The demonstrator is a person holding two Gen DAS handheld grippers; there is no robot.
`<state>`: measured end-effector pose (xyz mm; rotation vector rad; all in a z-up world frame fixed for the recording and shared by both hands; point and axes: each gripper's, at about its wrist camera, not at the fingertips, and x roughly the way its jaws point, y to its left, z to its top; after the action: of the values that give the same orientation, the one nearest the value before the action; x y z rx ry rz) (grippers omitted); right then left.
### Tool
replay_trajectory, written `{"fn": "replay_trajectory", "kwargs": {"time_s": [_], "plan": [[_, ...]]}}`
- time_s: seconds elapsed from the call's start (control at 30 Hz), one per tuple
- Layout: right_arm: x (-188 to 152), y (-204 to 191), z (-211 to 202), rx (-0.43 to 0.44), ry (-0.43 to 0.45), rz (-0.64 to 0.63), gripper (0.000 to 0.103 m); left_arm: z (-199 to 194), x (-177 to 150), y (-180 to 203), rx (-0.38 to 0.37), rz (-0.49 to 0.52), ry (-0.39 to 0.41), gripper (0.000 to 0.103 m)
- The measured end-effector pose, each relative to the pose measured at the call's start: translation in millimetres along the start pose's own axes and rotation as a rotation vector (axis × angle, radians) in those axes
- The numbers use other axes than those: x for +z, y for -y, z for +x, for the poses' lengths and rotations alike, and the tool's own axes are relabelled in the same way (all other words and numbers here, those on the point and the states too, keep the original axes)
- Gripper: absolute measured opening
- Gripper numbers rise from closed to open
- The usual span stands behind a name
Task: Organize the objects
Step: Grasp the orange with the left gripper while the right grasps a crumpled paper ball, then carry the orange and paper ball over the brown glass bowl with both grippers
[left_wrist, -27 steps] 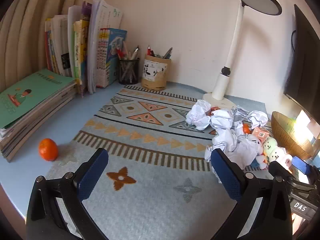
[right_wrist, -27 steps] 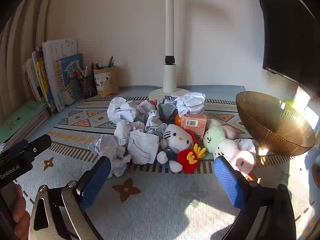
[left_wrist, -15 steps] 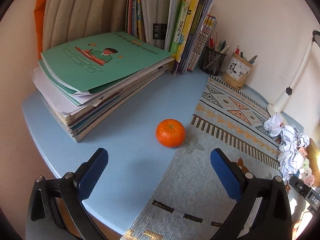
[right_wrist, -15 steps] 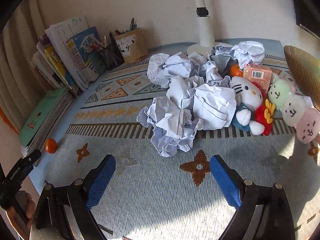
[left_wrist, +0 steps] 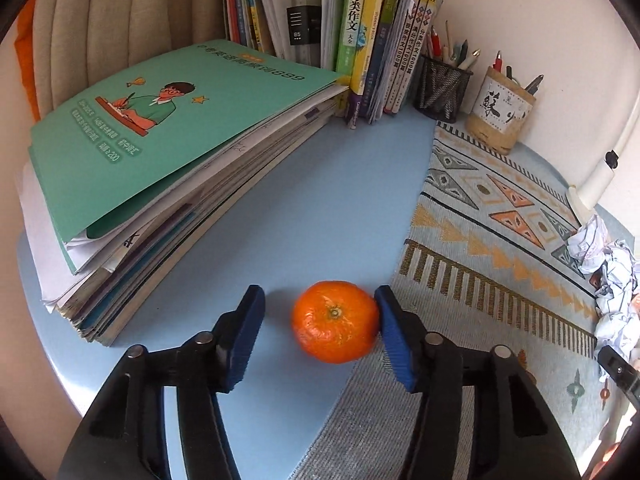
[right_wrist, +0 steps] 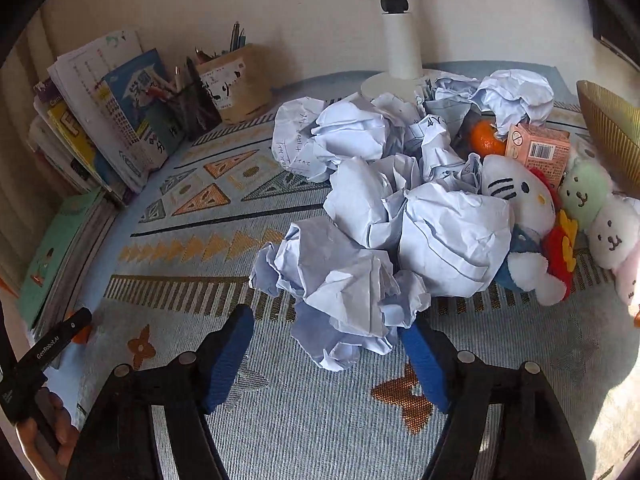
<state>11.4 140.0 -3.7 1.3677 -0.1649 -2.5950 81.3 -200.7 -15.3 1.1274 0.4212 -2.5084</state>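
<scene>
Left wrist view, far left of the left gripper (left_wrist: 318, 332): a stack of workbooks (left_wrist: 168, 184) with a green-covered one on top, lying flat on the blue desk (left_wrist: 320, 208). Beyond the stack, ahead of the fingers, a row of upright books (left_wrist: 360, 40), then a black mesh pen cup (left_wrist: 442, 82) and a tan pen holder (left_wrist: 502, 114) further right. Between the blue pads sits a tangerine (left_wrist: 334, 322), stem up, at the edge where the desk meets the woven patterned mat (left_wrist: 500, 240). The right pad touches the fruit's side; the left pad stands clear of it with bare desk showing in the gap — not a pinch, jaws partly spread. Off to the far right, crumpled paper (left_wrist: 612, 272) at the mat's end.

Right wrist view: at the lower left edge a hand (right_wrist: 48, 436) grips the other tool's black handle. The right gripper (right_wrist: 326, 350) is half spread; the nearest crumpled paper ball (right_wrist: 340, 280) lies between its fingertips, close against the right pad, the left pad well off it — nothing clamped. Ahead, more paper balls (right_wrist: 400, 168) heaped up to a white lamp base (right_wrist: 394, 80). Right of the heap: a second tangerine (right_wrist: 484, 140), a pink carton (right_wrist: 538, 152), a white cat plush (right_wrist: 520, 216), pale bear plushes (right_wrist: 600, 216), and a golden bowl (right_wrist: 612, 128) at the edge.
</scene>
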Motion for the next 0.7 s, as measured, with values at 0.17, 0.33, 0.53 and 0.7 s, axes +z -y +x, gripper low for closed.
{"fn": "replay_trajectory", "kwargs": {"time_s": [0.17, 0.33, 0.53, 0.7], "plan": [[-3.4, 3.0, -10.7, 0.069, 0.044, -0.005, 0.036, -9.0, 0.3, 7.4, -0.023, 0.013, 0.028, 0.037], [-21.7, 10.0, -46.2, 0.126, 0.091, -0.041, 0.024, -35.5, -13.4, 40.7, -0.096, 0.062, 0.058, 0.037], [-46.4, 52.0, -99.6, 0.031, 0.18, -0.061, 0.025, -62.3, -41.1, 111.8, -0.311, 0.175, 0.058, 0.037], [-66.4, 95.7, -122.9, -0.059, 0.225, -0.007, 0.025, -67.8, -62.9, 172.4, -0.387, 0.273, 0.048, 0.037]]}}
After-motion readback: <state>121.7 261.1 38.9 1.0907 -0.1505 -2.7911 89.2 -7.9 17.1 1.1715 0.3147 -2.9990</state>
